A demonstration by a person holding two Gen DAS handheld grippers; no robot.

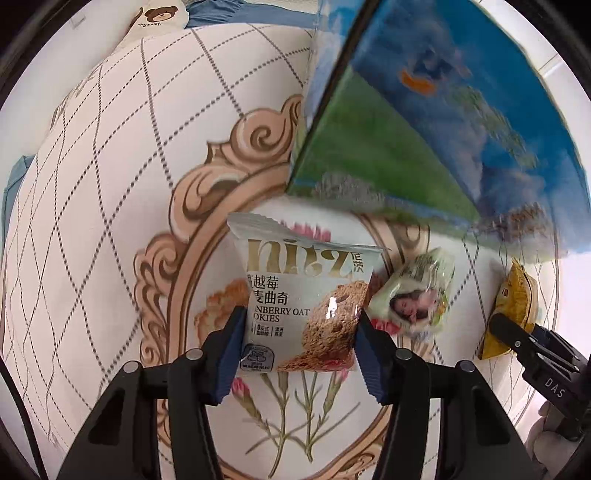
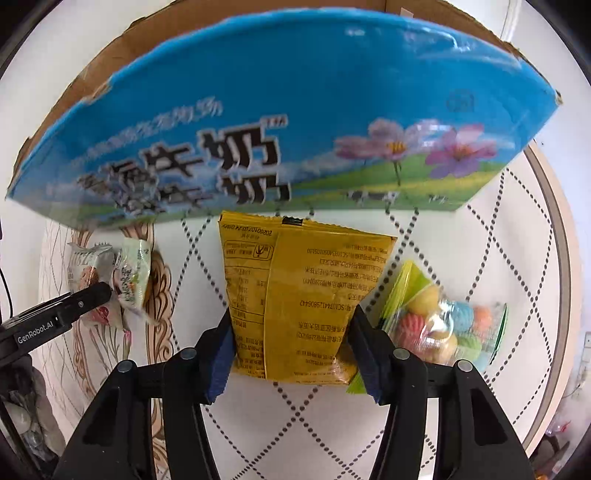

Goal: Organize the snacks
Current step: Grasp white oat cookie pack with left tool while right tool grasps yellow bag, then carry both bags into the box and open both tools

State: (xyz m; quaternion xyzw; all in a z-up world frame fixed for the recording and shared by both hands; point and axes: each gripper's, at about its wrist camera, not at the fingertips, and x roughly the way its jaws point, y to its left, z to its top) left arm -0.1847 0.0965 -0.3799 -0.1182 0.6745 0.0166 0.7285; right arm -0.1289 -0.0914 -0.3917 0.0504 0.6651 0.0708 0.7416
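My left gripper (image 1: pixel 300 334) is shut on a white cranberry oat cookie packet (image 1: pixel 303 295), held upright over the patterned cloth. My right gripper (image 2: pixel 291 339) is shut on a yellow snack bag (image 2: pixel 306 295), its back side facing me. The blue and green milk carton box (image 2: pixel 280 110) stands just beyond both; it also shows in the left wrist view (image 1: pixel 424 122). The right gripper with the yellow bag (image 1: pixel 515 306) shows at the right of the left wrist view. The left gripper's finger (image 2: pixel 79 304) and cookie packet (image 2: pixel 86 266) show at the left of the right wrist view.
A pale green snack packet (image 1: pixel 413 291) lies on the cloth between the grippers; it also shows in the right wrist view (image 2: pixel 133 277). A clear bag of coloured candies (image 2: pixel 443 321) lies right of the yellow bag. A bear-print cushion (image 1: pixel 159 16) is at the far left.
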